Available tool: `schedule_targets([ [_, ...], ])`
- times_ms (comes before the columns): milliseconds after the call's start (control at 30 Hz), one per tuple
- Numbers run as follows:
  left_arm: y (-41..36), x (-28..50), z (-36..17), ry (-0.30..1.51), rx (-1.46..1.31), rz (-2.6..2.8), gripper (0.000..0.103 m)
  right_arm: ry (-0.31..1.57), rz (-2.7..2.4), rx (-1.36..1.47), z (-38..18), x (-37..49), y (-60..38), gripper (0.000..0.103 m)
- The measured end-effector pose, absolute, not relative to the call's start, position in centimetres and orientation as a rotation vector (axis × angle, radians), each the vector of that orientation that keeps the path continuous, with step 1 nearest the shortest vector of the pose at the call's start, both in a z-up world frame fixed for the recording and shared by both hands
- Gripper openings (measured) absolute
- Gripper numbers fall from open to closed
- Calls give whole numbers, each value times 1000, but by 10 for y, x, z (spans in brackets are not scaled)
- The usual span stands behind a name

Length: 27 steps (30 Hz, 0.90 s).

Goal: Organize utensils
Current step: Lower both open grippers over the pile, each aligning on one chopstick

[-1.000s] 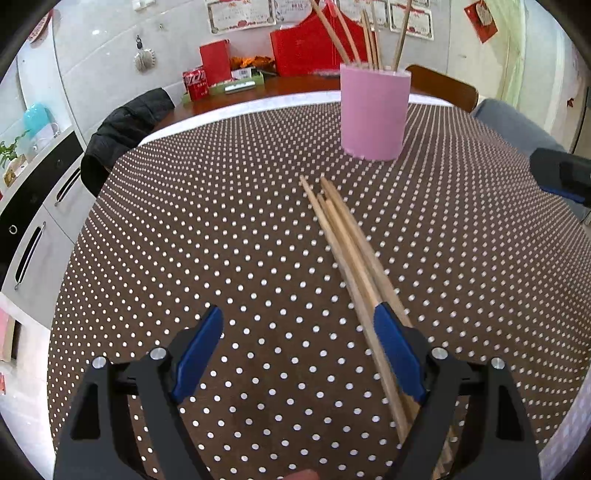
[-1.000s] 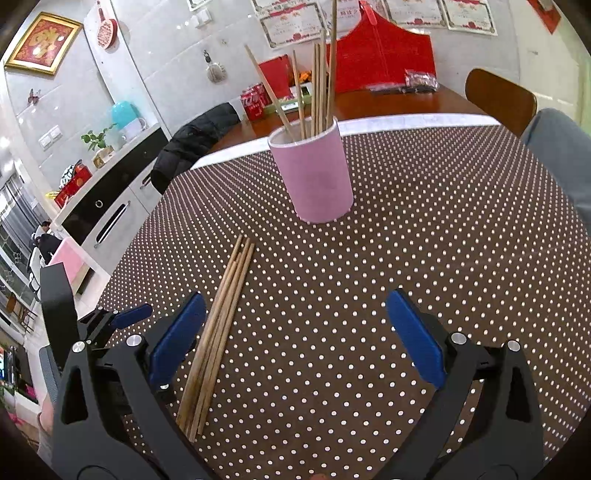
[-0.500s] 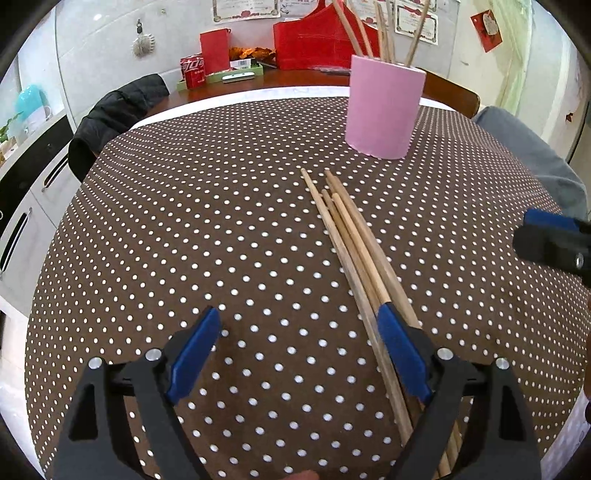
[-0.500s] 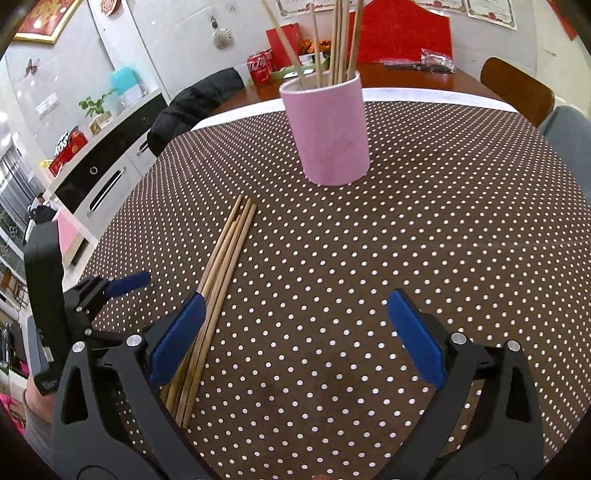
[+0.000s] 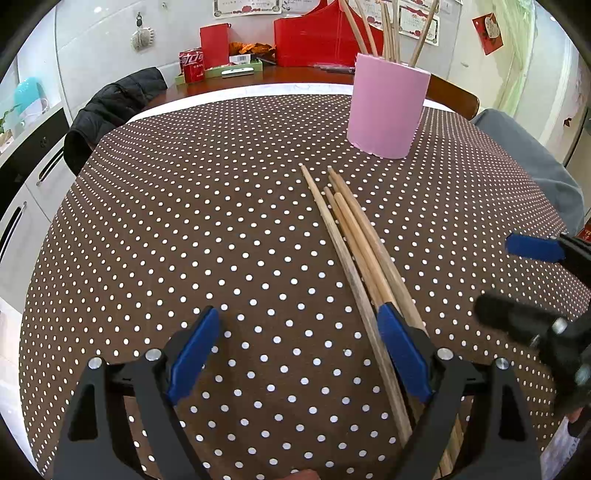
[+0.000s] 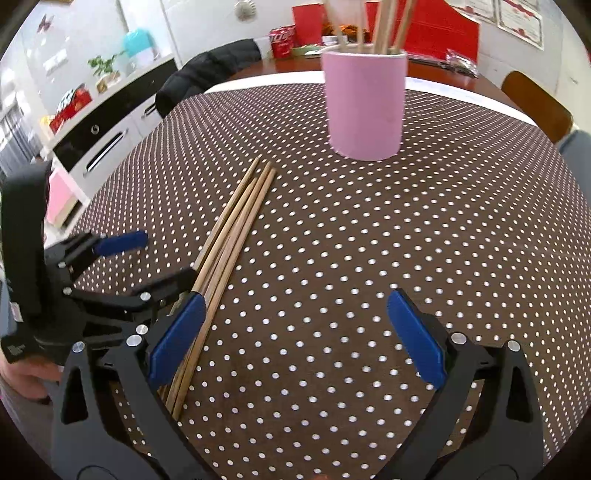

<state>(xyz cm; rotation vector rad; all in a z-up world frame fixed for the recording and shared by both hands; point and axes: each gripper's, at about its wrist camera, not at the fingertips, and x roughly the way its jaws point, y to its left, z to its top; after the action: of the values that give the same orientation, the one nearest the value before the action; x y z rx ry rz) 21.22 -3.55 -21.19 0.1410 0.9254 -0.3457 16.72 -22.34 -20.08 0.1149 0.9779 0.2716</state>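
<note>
Four loose chopsticks point(image 5: 354, 243) lie bunched on the tablecloth point(image 5: 184, 229); both grippers point(image 5: 295, 350) point(image 6: 291, 332) gape empty, so a pinch could scatter them.

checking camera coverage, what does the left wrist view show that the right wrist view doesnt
Only the left wrist view shows the grey cushion at the right and a red wall hanging. Only the right wrist view shows the potted plant and the black-fronted cabinet. Both show the pink cup, the loose chopsticks, the black jacket and both grippers' open jaws.
</note>
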Motion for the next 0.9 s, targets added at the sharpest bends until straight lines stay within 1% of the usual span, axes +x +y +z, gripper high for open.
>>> schedule_targets([
  [300,-28,213,-212,914,148,-345,87,1001,247,-18,-217,174,-198,97],
  [600,-17,213,-212,914,129,-345,87,1010,274,-10,-220,186,-182,97],
  [700,-15,214,-212,914,127,-343,87,1007,258,-71,-223,194,-167,97],
  [833,-18,214,-212,918,134,-337,87,1032,242,-69,-224,202,-171,97],
  [900,-20,217,-212,927,145,-332,87,1035,232,-53,-223,209,-175,95],
])
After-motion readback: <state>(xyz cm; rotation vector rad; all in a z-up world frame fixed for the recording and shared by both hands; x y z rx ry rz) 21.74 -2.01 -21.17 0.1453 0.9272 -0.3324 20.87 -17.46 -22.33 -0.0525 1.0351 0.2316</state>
